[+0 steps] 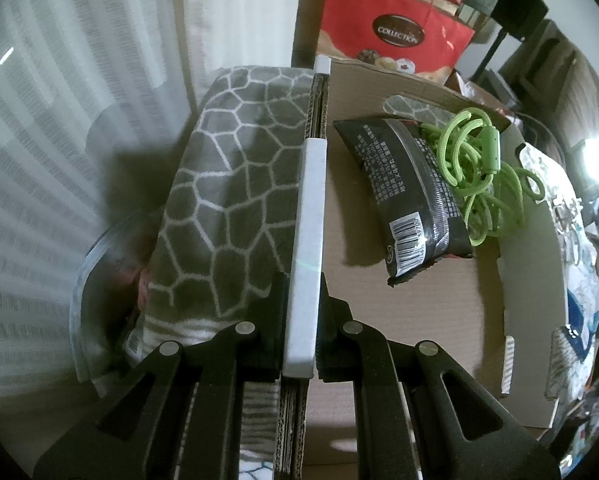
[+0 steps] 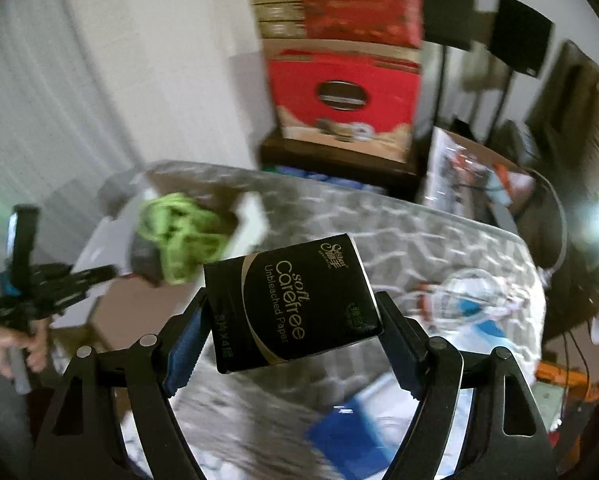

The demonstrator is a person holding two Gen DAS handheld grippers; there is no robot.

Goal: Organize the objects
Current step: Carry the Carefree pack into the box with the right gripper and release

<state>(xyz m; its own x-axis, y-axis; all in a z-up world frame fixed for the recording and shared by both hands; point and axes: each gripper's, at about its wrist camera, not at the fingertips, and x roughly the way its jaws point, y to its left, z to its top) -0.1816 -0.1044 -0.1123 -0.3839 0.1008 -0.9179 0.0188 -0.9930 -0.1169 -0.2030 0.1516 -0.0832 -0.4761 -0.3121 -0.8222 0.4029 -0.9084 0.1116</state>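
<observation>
My left gripper (image 1: 301,280) is shut on the taped top edge of a cardboard box wall (image 1: 313,184). Inside the cardboard box (image 1: 399,312) lie a black tissue pack (image 1: 415,196) and a tangled green cord (image 1: 479,168). My right gripper (image 2: 295,304) is shut on a second black tissue pack (image 2: 291,304), labelled "soft Carefree", and holds it in the air above the bed. In the right wrist view the box with the green cord (image 2: 179,232) is to the left, and the left gripper (image 2: 47,284) and its hand show beside it.
A grey blanket with a white cell pattern (image 1: 227,200) covers the bed (image 2: 419,232). A red "Collection" box (image 1: 395,36) stands behind on a dark stand. Clear plastic wrappers and blue items (image 2: 459,300) lie on the bed's right. A blue pack (image 2: 347,432) lies below.
</observation>
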